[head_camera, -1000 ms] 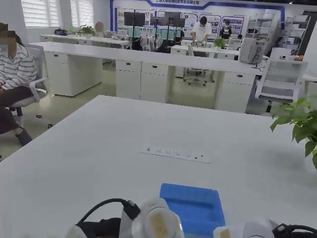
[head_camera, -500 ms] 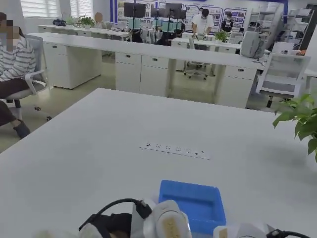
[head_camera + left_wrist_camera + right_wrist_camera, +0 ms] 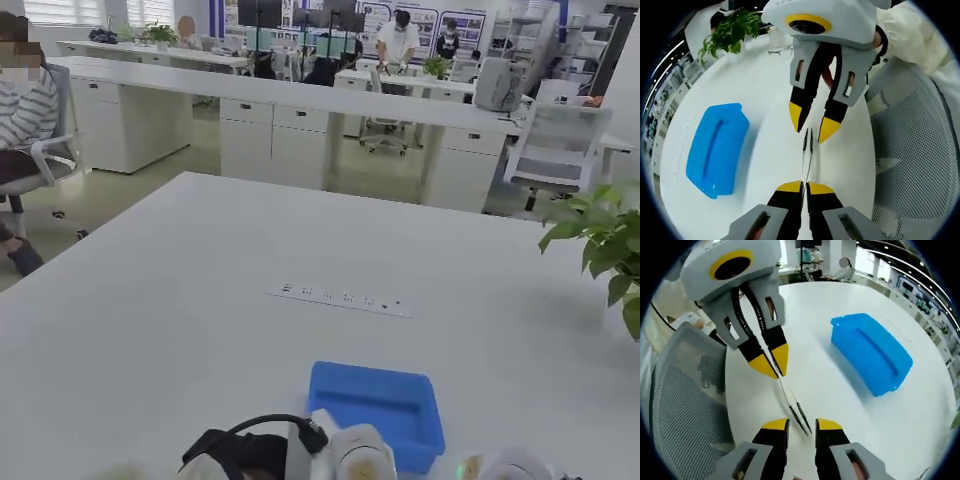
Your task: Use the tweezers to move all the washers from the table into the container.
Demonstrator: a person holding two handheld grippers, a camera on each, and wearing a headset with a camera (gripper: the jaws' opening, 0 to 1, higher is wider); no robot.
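Two sets of tongs face each other tip to tip over the white desk (image 3: pixel 200 300) in front of me. My left tongs (image 3: pixel 805 189) are closed on one end of the thin silver metal tweezers (image 3: pixel 805 155). Their yellow-tipped jaws are pressed together with the tweezers pinched between them, and the right gripper view shows the same pinch from the other side. From that grip the tweezers run straight out toward my right tongs (image 3: pixel 802 426), whose jaws stand apart and grip nothing. The tweezers' pointed end reaches in between those parted yellow tips, with a gap to each jaw. I cannot tell whether the tweezers touch the desk or hang just above it.

In the head view, the blue rectangular plastic container (image 3: pixel 375 372) sits on the desk just beyond the tongs. It lies off to one side of the tweezers and apart from them, to the left in the left gripper view and to the right in the right gripper view. Its long side runs roughly along the line of the tweezers.

Farther out on the desk, past the container, I see a white socket strip (image 3: pixel 340 297) set flush into the surface. A green leafy plant (image 3: pixel 600 250) leans in at the desk's right edge. A pale mesh chair (image 3: pixel 920 150) stands beside the desk, and a white sleeve (image 3: pixel 910 30) shows behind the right tongs.
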